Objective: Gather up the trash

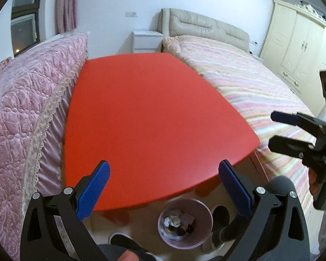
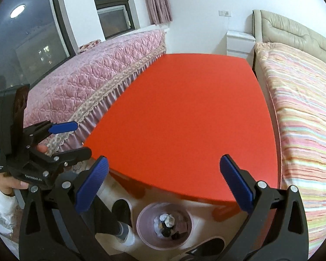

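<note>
The left gripper (image 1: 164, 178) is sitting low in the left wrist view, its blue pads (image 1: 93, 190) spread wide and grasping nothing. The right gripper (image 2: 163, 175) is likewise gaping in its own view, empty between the fingers. Each gripper is also showing at the edge of the other's view, jaws parted: the right one at the right edge, the left one at the lower left, where a hand (image 2: 9, 182) in a white sleeve is gripping it.

The red table (image 1: 154, 117) is filling the centre of both views, its top bare. The trash (image 1: 177, 223) is lying crumpled inside the pink bin (image 1: 203, 232), which is standing on the floor at the bottom centre, just below the table's near edge. A pink quilt (image 1: 26, 100) is lying left of the table and a striped bed (image 1: 250, 91) right.
</note>
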### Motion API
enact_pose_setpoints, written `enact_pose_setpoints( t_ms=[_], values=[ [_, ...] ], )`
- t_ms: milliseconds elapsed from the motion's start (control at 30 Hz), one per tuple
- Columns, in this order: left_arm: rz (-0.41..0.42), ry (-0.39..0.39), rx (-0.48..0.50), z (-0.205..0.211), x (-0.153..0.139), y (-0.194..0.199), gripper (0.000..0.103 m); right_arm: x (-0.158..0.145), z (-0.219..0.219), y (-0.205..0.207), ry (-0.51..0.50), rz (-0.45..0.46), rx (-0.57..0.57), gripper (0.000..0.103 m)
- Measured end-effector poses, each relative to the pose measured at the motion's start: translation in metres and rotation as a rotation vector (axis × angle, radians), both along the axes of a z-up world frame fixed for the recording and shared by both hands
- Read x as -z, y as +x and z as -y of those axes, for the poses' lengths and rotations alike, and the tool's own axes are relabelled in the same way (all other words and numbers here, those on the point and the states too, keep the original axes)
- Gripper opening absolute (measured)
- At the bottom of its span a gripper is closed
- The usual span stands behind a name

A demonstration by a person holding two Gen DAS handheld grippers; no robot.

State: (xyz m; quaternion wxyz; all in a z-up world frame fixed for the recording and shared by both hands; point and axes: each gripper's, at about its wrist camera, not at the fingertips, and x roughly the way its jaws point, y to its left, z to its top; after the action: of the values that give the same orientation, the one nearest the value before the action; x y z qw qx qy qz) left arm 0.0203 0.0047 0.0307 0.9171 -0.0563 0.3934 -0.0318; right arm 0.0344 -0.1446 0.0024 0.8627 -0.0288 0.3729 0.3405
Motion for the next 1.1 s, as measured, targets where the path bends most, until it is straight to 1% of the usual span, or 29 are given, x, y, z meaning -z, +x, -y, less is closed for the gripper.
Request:
enact_pose_setpoints(
  t_ms=[67, 167, 333, 433, 467, 500, 600, 700, 800, 1100],
  values=[
    [0.013, -0.005, -0.012, -0.004, -0.004, 0.003, 0.096, -0.003, -0.002, 0.003, 0.009, 0.006, -0.01, 0.1],
    [0.012, -0.036, -0.005, -0.008, -0.006, 0.009, 0.096, -0.007, -0.004, 0.006, 0.006, 0.011, -0.016, 0.1],
    [-0.001, 0.012, -0.018, -0.007, -0.007, 0.016, 0.097, -0.009, -0.009, 0.008, 0.002, 0.019, -0.026, 0.1],
    [-0.004, -0.028, 0.002, -0.009, -0.007, 0.018, 0.097, -0.01, -0.01, 0.009, 0.001, 0.02, -0.031, 0.1],
    [-0.004, -0.031, 0.004, -0.009, -0.006, 0.017, 0.097, -0.01, -0.01, 0.009, -0.001, 0.02, -0.031, 0.1],
    [-0.002, -0.026, 0.003, -0.008, -0.007, 0.018, 0.097, -0.01, -0.01, 0.01, -0.002, 0.02, -0.031, 0.1],
    [0.016, 0.037, -0.027, -0.004, -0.008, 0.016, 0.097, -0.01, -0.01, 0.011, -0.002, 0.019, -0.03, 0.1],
    [0.036, 0.073, -0.058, -0.004, -0.01, 0.015, 0.097, -0.01, -0.01, 0.012, -0.003, 0.02, -0.029, 0.1],
    [0.029, 0.052, -0.07, -0.009, -0.01, 0.017, 0.097, -0.009, -0.01, 0.015, -0.007, 0.018, -0.025, 0.1],
    [0.015, 0.051, -0.067, -0.01, -0.009, 0.017, 0.097, -0.007, -0.008, 0.018, -0.015, 0.017, -0.018, 0.1]
  ],
)
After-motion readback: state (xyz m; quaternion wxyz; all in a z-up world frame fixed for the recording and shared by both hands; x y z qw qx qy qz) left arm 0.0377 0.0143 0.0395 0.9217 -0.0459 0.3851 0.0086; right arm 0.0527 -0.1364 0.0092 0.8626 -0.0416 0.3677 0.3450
